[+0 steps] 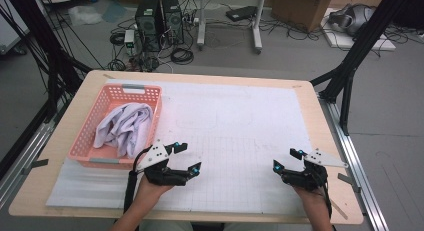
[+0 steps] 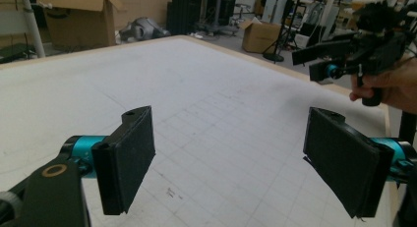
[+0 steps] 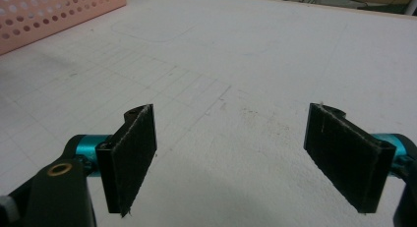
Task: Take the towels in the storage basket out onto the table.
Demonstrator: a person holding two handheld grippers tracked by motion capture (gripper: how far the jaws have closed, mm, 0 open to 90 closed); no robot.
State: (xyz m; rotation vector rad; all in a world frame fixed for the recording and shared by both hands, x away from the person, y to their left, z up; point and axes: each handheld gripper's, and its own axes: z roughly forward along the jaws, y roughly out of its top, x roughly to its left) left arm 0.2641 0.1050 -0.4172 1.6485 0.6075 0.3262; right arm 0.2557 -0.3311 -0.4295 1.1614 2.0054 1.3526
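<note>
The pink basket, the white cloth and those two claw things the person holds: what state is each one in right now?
Pink basket: upright on the table's left side, holding the cloth.
White cloth: crumpled inside the basket, touched by neither gripper.
Left gripper: jaws wide open, empty, beside the basket.
Right gripper: jaws wide open, empty, over the white mat.

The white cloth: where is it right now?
In the high view, the white cloth lies bunched inside the pink basket at the table's left side, just beyond the open left gripper.
</note>
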